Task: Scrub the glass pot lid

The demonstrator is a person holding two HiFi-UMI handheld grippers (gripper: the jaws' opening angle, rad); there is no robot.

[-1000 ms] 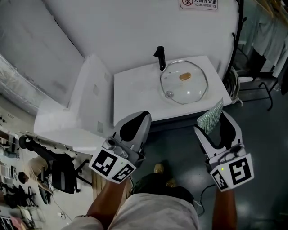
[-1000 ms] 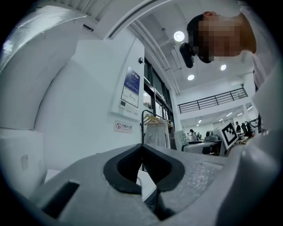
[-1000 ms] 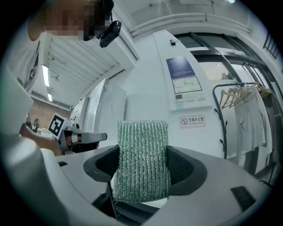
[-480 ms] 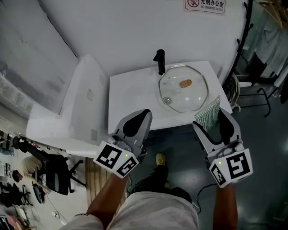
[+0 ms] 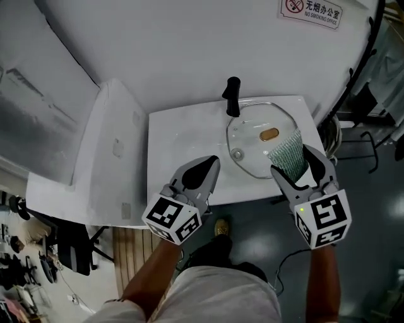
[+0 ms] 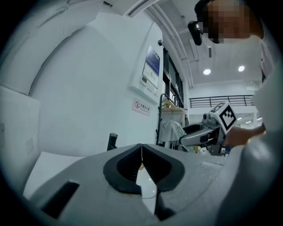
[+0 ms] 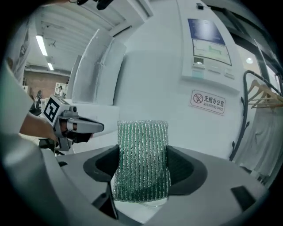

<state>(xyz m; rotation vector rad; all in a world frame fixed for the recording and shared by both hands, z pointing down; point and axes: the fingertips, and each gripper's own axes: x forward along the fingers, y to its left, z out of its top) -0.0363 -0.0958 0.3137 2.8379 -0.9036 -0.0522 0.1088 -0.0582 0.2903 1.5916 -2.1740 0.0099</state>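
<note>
The glass pot lid (image 5: pixel 252 135) lies flat at the back right of the white table (image 5: pixel 183 139), with a brown knob (image 5: pixel 269 133) in its middle. A black upright post (image 5: pixel 232 94) stands just behind it. My right gripper (image 5: pixel 291 161) is shut on a green mesh scrub pad (image 5: pixel 287 154), which hangs over the lid's near right rim. In the right gripper view the pad (image 7: pixel 142 159) stands upright between the jaws. My left gripper (image 5: pixel 211 164) is shut and empty, its tips over the table just left of the lid. Its jaws (image 6: pixel 141 159) meet with no gap.
A white slanted board (image 5: pixel 107 145) leans at the table's left side. A curved white wall with a no-smoking sign (image 5: pixel 312 9) rises behind. A black chair (image 5: pixel 63 246) stands on the floor at lower left, and a clothes rack (image 5: pixel 372 94) at the right.
Both grippers have come forward from in front of the table's edge to over the table. The scrub pad now overlaps the lid's near right rim.
</note>
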